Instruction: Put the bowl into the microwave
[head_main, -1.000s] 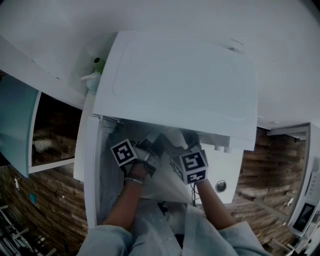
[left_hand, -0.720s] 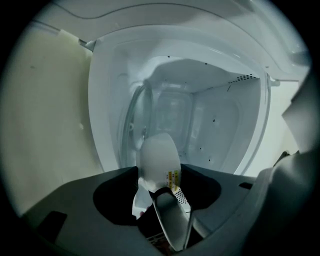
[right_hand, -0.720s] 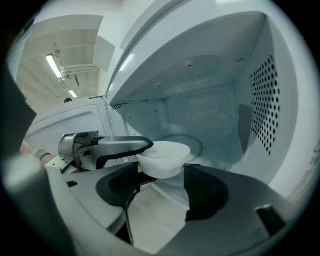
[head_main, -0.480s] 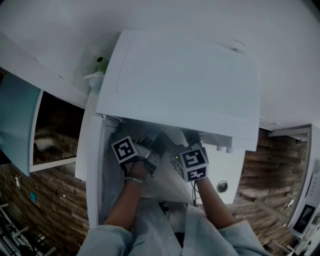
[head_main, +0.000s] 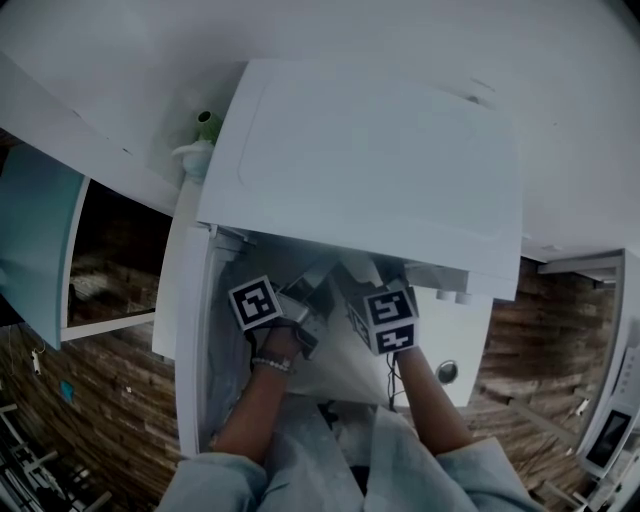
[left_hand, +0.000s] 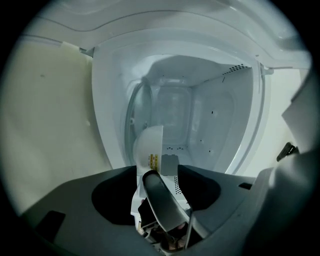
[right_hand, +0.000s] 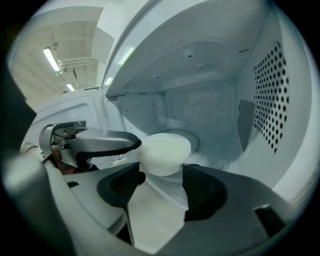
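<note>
Where the head view looks down on the white microwave, its door stands open at 9 o'clock. The left gripper and right gripper reach under its top at 6 o'clock, tips hidden.

Seen through the left gripper view, that gripper's jaws are spread. The bowl shows edge-on just past them at 12 o'clock, inside the cavity.

Seen through the right gripper view, the jaws pinch the bowl's flanks in front of the turntable. The left gripper's finger touches the rim from 9 o'clock.
</note>
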